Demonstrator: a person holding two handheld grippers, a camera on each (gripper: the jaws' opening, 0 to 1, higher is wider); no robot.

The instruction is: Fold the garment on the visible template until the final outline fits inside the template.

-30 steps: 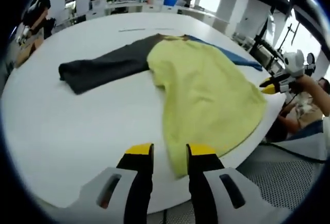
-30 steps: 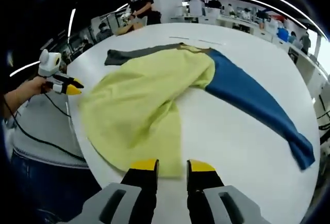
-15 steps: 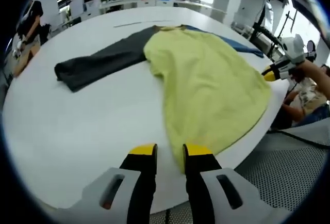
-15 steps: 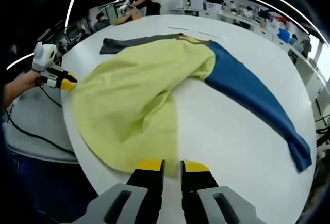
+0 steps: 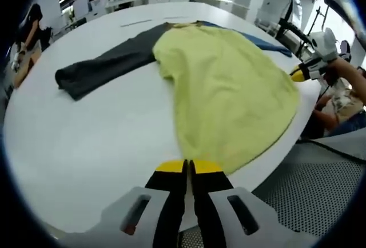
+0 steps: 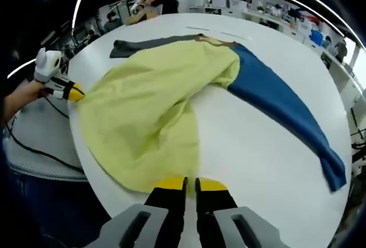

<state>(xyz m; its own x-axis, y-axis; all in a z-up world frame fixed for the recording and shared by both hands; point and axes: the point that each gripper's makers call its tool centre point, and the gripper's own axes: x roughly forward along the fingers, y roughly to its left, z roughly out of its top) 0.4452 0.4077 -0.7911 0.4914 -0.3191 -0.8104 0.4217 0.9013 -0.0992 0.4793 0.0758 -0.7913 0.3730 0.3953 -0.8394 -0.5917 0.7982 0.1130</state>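
I have the shirt (image 5: 229, 88) spread flat on the table (image 5: 86, 139), hem at the near edge, collar pointing across to the far side, grey sleeve (image 5: 103, 68) and blue sleeve (image 6: 280, 102) trailing outward. The left gripper (image 5: 187, 167) and right gripper (image 6: 190, 183) each pinch a hem corner, jaws closed on the cloth.

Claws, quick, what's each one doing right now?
Left claw: shut on the yellow shirt's hem.
Right claw: shut on the hem too.

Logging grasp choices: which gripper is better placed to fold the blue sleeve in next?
Probably right: its gripper views the blue sleeve in the open, while the yellow body hides most of it from the left.
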